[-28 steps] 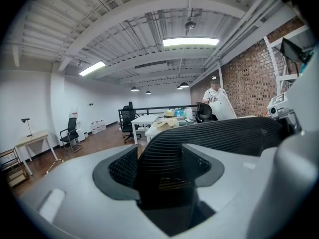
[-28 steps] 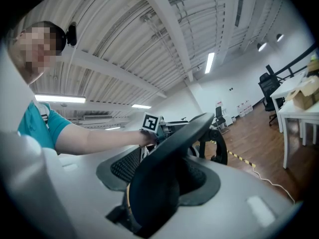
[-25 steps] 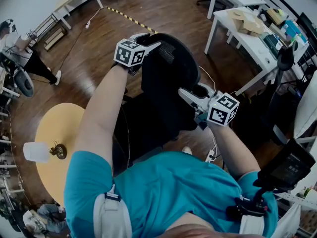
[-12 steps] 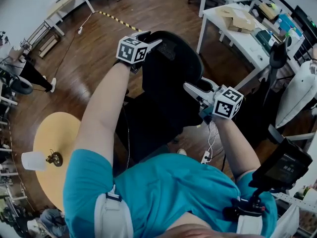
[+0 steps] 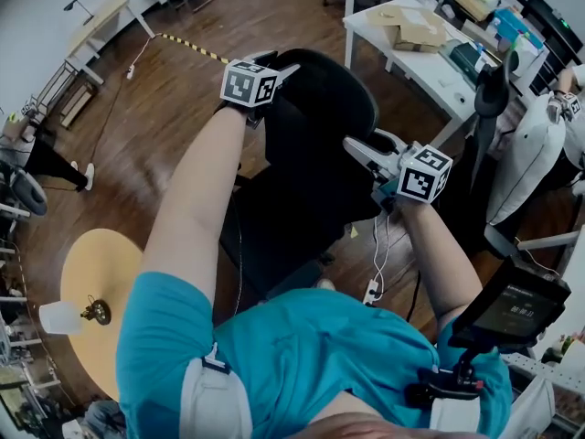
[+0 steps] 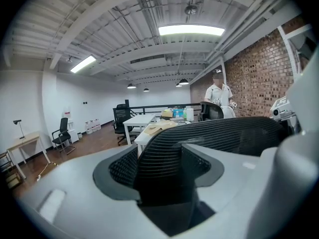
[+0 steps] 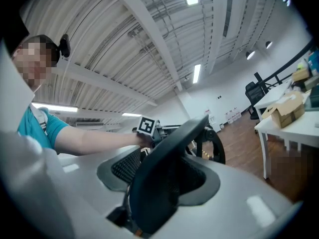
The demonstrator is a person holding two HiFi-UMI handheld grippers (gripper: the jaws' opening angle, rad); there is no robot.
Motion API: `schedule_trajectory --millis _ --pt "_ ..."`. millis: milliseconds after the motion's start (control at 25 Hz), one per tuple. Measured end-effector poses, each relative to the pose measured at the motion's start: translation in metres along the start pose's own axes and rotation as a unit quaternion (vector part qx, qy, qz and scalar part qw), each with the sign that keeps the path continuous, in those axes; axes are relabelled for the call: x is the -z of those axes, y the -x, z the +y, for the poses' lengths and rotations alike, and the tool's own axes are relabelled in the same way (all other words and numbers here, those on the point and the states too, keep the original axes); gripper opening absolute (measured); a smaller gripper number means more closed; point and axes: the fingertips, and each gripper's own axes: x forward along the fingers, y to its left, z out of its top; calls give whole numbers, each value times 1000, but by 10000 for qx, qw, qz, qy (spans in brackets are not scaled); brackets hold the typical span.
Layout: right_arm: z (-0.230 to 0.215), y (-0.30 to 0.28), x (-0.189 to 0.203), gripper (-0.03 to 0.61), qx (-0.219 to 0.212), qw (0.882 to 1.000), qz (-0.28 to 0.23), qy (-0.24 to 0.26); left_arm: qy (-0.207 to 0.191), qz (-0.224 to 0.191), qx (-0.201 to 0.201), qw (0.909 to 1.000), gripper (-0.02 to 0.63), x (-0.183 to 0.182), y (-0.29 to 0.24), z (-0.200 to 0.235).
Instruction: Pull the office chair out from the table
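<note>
At centre of the head view, a black chair (image 5: 315,167) stands on the wooden floor (image 5: 183,71), its mesh backrest toward the person in a teal shirt (image 5: 302,355). A strip of bare floor lies between the chair and the white table (image 5: 430,67) at 1 o'clock, so the two do not touch. Cardboard boxes (image 5: 407,24) lie on that table.

Left gripper (image 5: 276,68): set on the backrest's edge at 11 o'clock, marker cube uppermost. In the left gripper view its ribbed pads (image 6: 121,167) close on the mesh rim from both sides, so the jaws pinch the chair.

Right gripper (image 5: 366,150): set on the backrest's edge at 3 o'clock. In the right gripper view the curved black rim runs up between the pads (image 7: 124,168), and the jaws, standing wide, clamp it; the left forearm and its cube show beyond, at 11 o'clock.

Both forearms reach forward from the shoulders, one on each side of the backrest.

Surroundings: a round yellow table (image 5: 101,254) at 8 o'clock carries a small lamp (image 5: 94,311) and a white cup (image 5: 57,316). Yellow-and-black tape (image 5: 192,48) crosses the floor at 11 o'clock. A white cable (image 5: 379,250) trails on the floor at 4 o'clock, beside the chair base.
</note>
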Motion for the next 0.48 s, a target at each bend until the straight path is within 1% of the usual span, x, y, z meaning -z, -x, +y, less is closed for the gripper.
schedule_trajectory --millis 200,280,320,400,480 --pt "-44 20 -20 204 219 9997 26 58 66 -10 -122 9999 253 -23 -39 -7" --pt "-61 30 -29 193 384 9993 -38 4 44 -76 -219 9997 248 -31 -51 -11" --pt "-70 35 -33 188 488 9988 -86 -27 4 -83 -269 9996 247 -33 -56 -14" --pt "-88 44 -42 178 643 9977 -202 -26 -79 0 -315 9995 216 -32 -69 -23" --pt "-108 52 -47 173 804 9965 -239 -11 -130 65 -264 9995 206 -28 -83 -36"
